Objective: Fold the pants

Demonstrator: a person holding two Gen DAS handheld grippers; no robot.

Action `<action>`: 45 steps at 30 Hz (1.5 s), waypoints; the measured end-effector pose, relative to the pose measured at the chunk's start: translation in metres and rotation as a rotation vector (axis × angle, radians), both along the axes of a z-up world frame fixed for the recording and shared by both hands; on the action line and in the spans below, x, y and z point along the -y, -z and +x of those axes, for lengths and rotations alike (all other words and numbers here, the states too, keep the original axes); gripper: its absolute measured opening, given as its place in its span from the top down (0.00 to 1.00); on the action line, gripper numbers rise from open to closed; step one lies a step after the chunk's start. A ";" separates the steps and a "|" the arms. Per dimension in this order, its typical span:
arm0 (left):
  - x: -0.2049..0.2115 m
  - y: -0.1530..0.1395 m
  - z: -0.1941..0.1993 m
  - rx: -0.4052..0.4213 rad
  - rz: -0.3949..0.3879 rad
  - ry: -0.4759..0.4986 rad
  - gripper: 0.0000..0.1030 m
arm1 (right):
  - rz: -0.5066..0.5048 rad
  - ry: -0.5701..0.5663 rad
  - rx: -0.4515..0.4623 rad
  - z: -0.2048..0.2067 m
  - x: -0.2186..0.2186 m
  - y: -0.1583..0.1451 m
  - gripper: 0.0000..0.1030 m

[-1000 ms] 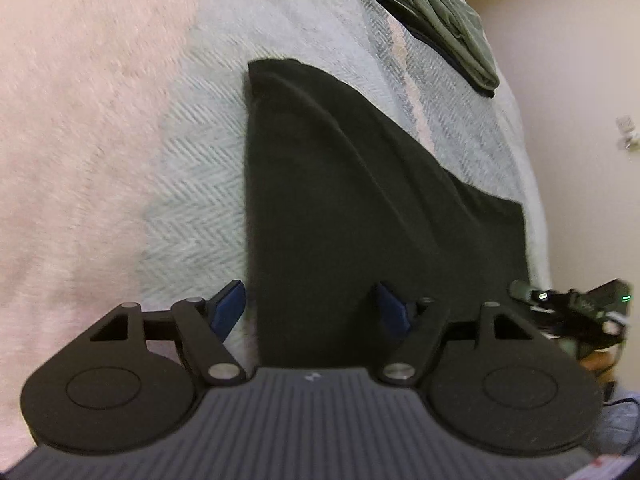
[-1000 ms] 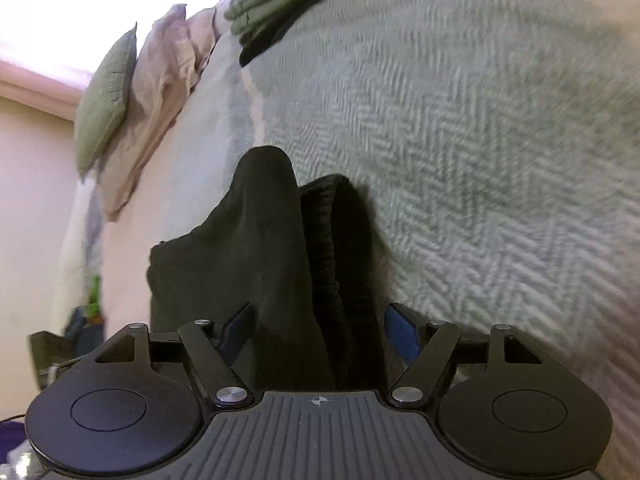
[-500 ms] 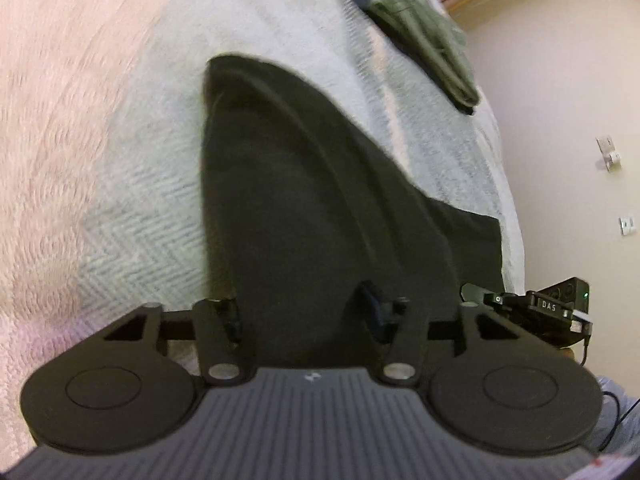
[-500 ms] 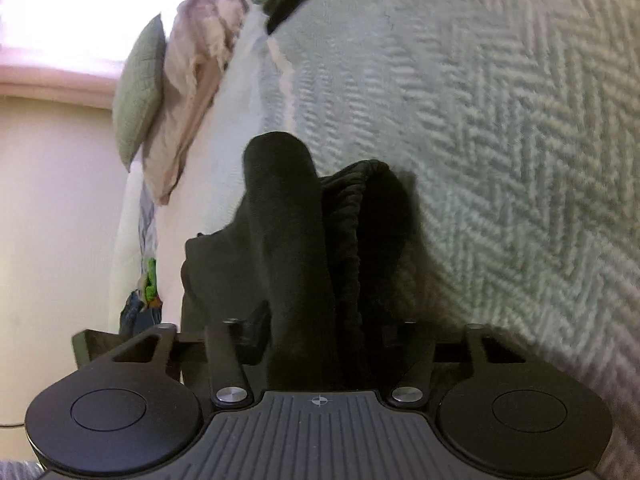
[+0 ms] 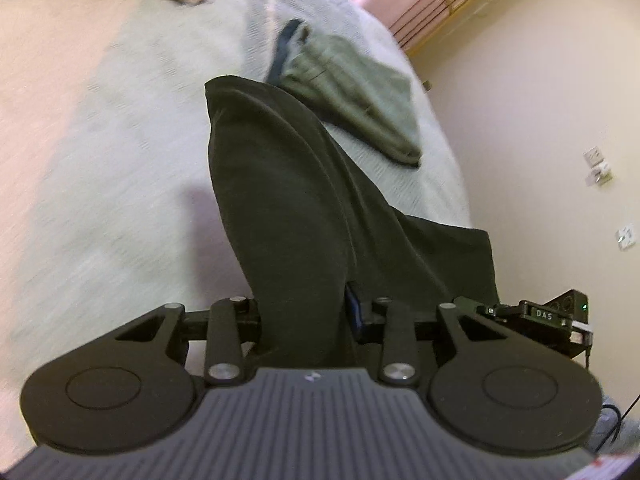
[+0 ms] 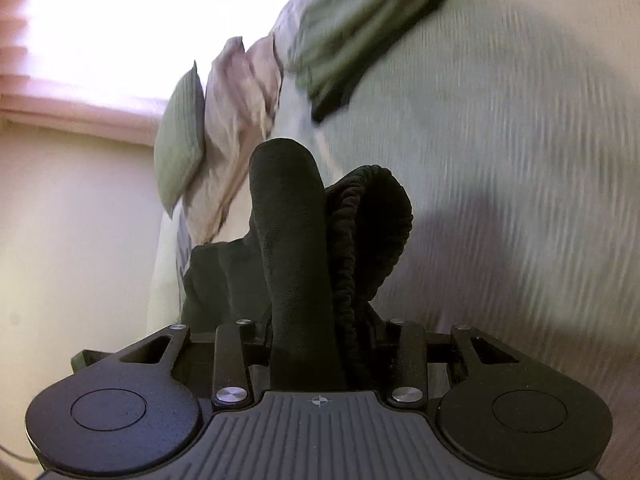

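Black pants [image 5: 304, 208] lie lengthwise on the pale green bed cover [image 5: 120, 160], with their near end lifted. My left gripper [image 5: 306, 312] is closing, and a bunched strip of the fabric is pinched between its pads; one blue pad [image 5: 354, 308] shows at the cloth's right side. In the right wrist view the pants [image 6: 288, 220] stand up as a thick fold beside the ribbed elastic waistband [image 6: 376, 220]. My right gripper [image 6: 326, 340] is closing on that bundle, and the cloth hides its fingertips.
A folded olive-green garment [image 5: 360, 96] over something dark lies further up the bed, also seen as the green garment [image 6: 360, 12]. A green pillow [image 6: 180, 140] and a beige pillow [image 6: 240, 112] lean at the head. The bed edge and wall run along the right; a black device [image 5: 548, 316] sits there.
Both grippers went from wide open around the pants to closed on them. Both have risen and pulled the gathered fabric up off the bed cover.
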State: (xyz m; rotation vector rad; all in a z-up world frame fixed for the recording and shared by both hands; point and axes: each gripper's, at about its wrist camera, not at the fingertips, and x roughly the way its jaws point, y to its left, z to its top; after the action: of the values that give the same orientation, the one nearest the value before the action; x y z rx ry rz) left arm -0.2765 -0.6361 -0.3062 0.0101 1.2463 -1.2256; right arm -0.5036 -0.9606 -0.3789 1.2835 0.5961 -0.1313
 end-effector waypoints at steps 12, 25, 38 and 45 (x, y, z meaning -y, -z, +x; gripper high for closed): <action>0.295 -0.056 0.074 0.046 -0.206 0.082 0.71 | -0.221 0.107 0.104 0.089 0.234 -0.098 0.64; 0.426 -0.017 0.145 0.134 -0.133 0.146 0.71 | -0.205 0.181 0.035 0.179 0.332 -0.043 0.64; 0.409 0.023 0.174 0.283 -0.058 0.058 0.54 | -0.553 0.300 -0.168 0.152 0.309 -0.038 0.36; 0.429 -0.027 0.121 0.540 -0.112 0.118 0.68 | -1.104 0.139 -0.223 0.203 0.252 -0.091 0.89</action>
State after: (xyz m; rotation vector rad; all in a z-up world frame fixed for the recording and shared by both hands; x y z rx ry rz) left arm -0.1552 -1.0653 -0.2789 0.3170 0.7131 -1.2832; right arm -0.3008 -1.2127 -0.2881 0.2308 0.4956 -0.6299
